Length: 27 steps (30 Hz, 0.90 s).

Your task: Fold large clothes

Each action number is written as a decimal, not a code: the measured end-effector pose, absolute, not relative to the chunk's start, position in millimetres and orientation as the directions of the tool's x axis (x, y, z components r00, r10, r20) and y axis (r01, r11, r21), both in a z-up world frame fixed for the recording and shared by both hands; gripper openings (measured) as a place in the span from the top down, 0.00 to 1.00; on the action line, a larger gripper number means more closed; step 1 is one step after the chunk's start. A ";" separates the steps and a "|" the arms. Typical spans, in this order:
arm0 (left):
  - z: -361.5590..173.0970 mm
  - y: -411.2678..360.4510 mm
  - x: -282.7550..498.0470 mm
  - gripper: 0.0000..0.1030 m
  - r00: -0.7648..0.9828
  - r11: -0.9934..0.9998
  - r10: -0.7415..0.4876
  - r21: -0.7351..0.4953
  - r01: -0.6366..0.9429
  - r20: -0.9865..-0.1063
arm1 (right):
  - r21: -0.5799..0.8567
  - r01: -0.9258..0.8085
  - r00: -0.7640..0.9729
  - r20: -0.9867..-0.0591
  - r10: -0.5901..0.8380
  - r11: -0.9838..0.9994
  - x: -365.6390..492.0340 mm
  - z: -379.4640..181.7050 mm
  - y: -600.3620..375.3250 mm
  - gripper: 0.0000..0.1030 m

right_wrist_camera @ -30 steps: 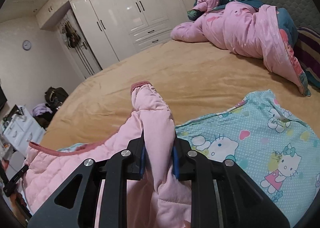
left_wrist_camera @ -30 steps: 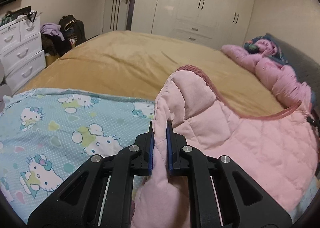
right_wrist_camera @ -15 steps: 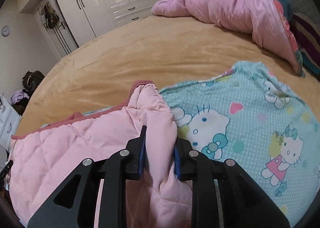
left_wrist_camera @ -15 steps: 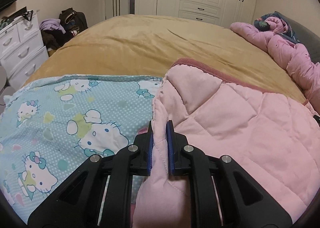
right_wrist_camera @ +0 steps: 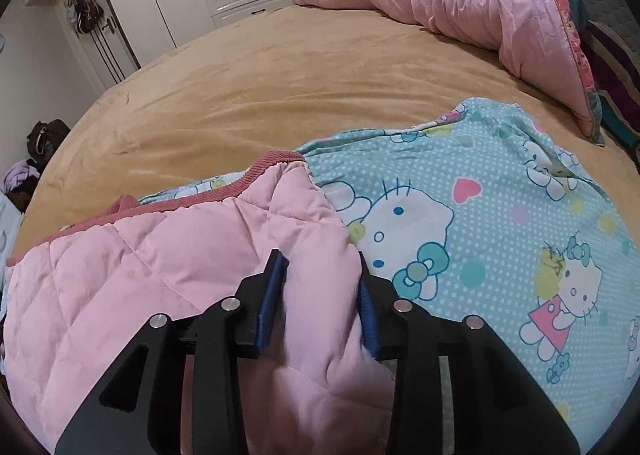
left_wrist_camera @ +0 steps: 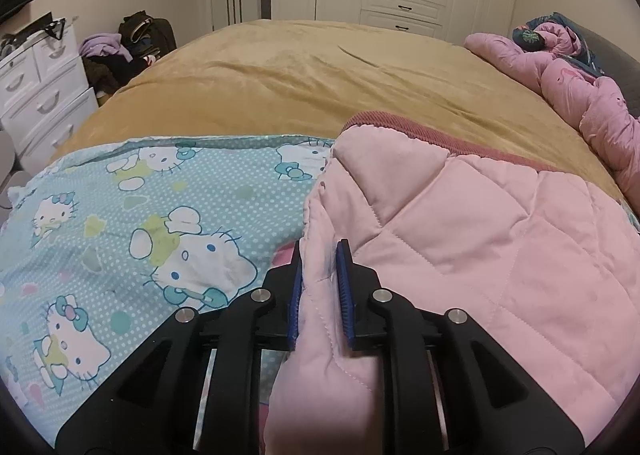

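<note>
The left gripper [left_wrist_camera: 318, 275] is nearly closed and pinches the side edge of the pink quilted jacket [left_wrist_camera: 480, 255], which lies folded on the cartoon-cat sheet [left_wrist_camera: 140, 235] on the tan bedspread [left_wrist_camera: 320, 87]. The right gripper [right_wrist_camera: 320, 295] has just been opening; its jaws stand apart with the jacket's other edge loose between them. I judge the fold is laid down and the release is in hand. To do it well, open both grippers fully, then draw them straight back, so the pads [right_wrist_camera: 272, 295] do not drag the fabric and spoil the fold.
</note>
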<state>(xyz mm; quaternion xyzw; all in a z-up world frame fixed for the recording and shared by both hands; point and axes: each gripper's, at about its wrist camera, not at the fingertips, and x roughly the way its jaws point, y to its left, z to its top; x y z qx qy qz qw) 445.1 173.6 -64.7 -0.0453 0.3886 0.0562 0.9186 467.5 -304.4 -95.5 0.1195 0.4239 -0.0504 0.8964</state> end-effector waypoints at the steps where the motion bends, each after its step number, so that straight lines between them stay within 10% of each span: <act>1: -64.2 174.3 444.6 0.91 0.692 0.990 0.066 -0.041 -0.137 -0.719 | 0.169 0.194 0.636 -0.772 0.007 0.966 466.0 -94.2 -304.5 0.58; 5: -56.7 177.3 435.8 0.87 0.704 0.989 0.058 -0.053 -0.136 -0.708 | 0.230 0.169 0.674 -0.736 0.058 0.958 451.3 -81.0 -309.4 0.36; 10: -35.4 169.7 413.0 0.57 0.746 0.995 0.047 -0.033 -0.092 -0.665 | 0.294 0.084 0.736 -0.663 0.140 0.952 420.1 -53.6 -304.1 0.14; 27: -15.2 30.2 290.7 0.23 0.749 0.956 -0.188 0.055 0.287 -0.636 | 0.066 -0.333 0.740 -0.600 0.304 0.941 266.5 -27.1 -182.7 0.13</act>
